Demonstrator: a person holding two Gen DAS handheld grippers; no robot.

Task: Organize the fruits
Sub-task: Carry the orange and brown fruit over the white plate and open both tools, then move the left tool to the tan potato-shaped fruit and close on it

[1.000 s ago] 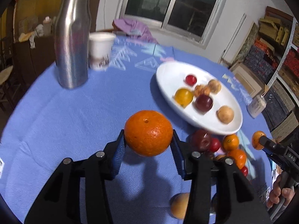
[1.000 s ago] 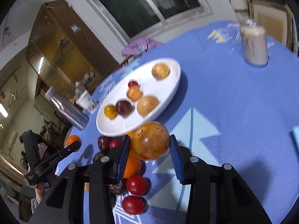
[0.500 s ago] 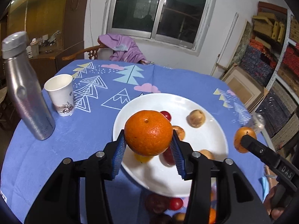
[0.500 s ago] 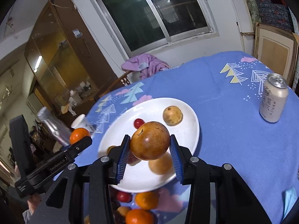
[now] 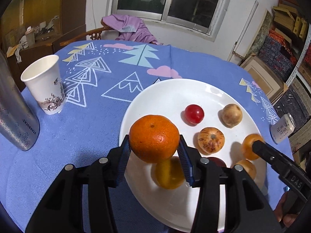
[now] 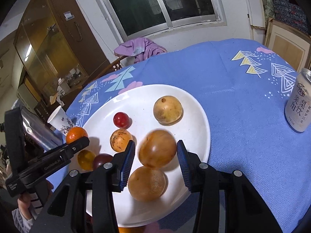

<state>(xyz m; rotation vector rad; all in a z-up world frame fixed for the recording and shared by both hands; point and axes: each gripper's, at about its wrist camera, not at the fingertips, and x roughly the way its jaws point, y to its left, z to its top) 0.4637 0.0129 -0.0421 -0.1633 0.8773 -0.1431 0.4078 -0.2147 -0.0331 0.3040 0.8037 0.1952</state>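
Observation:
My left gripper (image 5: 154,155) hangs over the near left part of the white plate (image 5: 175,93). Its blue pads still touch a mandarin orange (image 5: 154,138), and its jaws are opening. From the right wrist view that left gripper (image 6: 79,140) and its orange (image 6: 74,135) sit at the plate's (image 6: 147,95) left rim. My right gripper (image 6: 155,155) is over the plate's near side, jaws opening. A blurred brown fruit (image 6: 157,148) sits loose between its pads, with a gap on the left. Several fruits lie on the plate, among them a red one (image 6: 120,119) and a tan one (image 6: 168,109).
A paper cup (image 5: 45,89) and a steel bottle (image 5: 13,116) stand left of the plate. A drink can (image 6: 300,104) stands to its right. A chair with purple cloth (image 5: 130,27) is behind the table. A person's hand (image 6: 25,203) holds the left gripper.
Both grippers have moved from the loose fruit pile on the cloth to above the plate. The right jaws have widened and the brown fruit has come loose and blurred.

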